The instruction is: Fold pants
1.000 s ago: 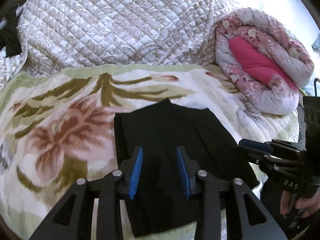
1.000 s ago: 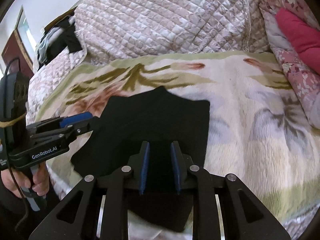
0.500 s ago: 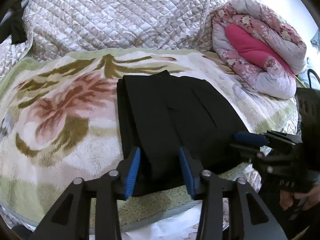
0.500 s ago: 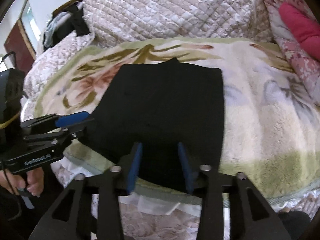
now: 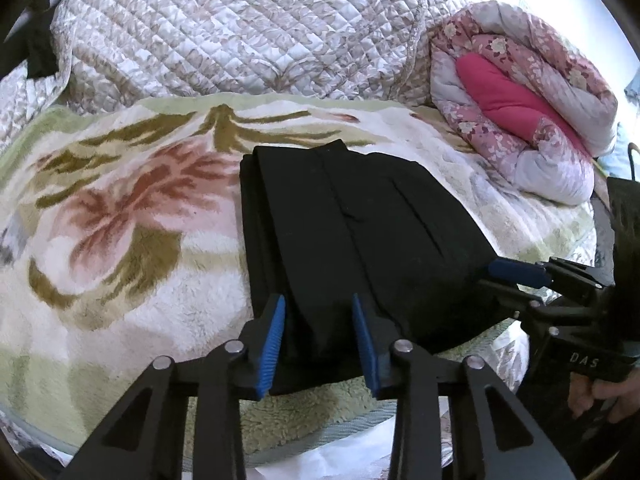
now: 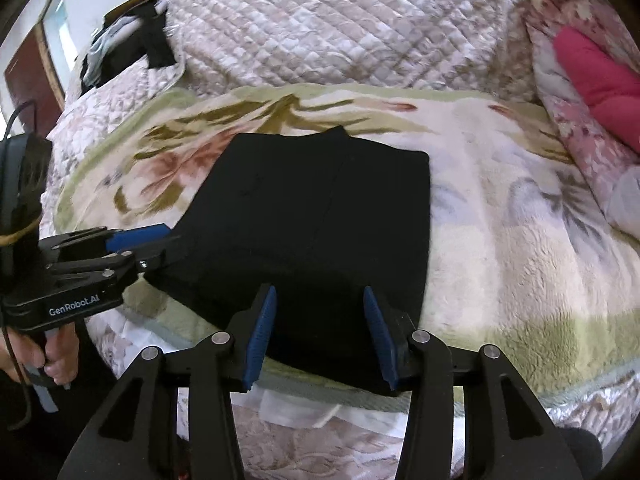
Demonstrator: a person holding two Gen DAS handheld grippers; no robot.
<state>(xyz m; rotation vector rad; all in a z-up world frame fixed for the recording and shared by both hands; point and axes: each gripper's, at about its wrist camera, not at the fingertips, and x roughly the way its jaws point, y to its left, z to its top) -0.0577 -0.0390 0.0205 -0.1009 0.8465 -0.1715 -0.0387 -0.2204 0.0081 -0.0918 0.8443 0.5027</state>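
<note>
Left wrist view: a bed fills the scene, its far half heaped with a pale quilted coverlet (image 5: 240, 36), its near half spread with a fleecy floral blanket (image 5: 120, 216) edged in green. A rolled pink flowered duvet (image 5: 520, 120) with a magenta core sits at the right end of the bed, just beside the quilt. The black pants (image 5: 360, 240) lie folded into a flat rectangular stack on the blanket, near its front edge, layered edges showing along the left side and a small peak of cloth at the far edge. In the right wrist view the same pants (image 6: 320, 216) read as one dark slab; seams are hard to make out there. Dark clothing (image 6: 132, 48) is piled at the far left corner of the bed. The left gripper (image 5: 319, 340) hangs over the near left part of the stack, blue pads apart with the black cloth between them; the jaws are closing, though whether the pads already press the fabric cannot be told. The right gripper (image 6: 320, 334) stands wide over the near right edge of the pants, pads clear of the cloth on both sides. Each gripper shows in the other's view at the pants' side edge. A hand (image 6: 52, 354) wraps the left gripper's handle.
</note>
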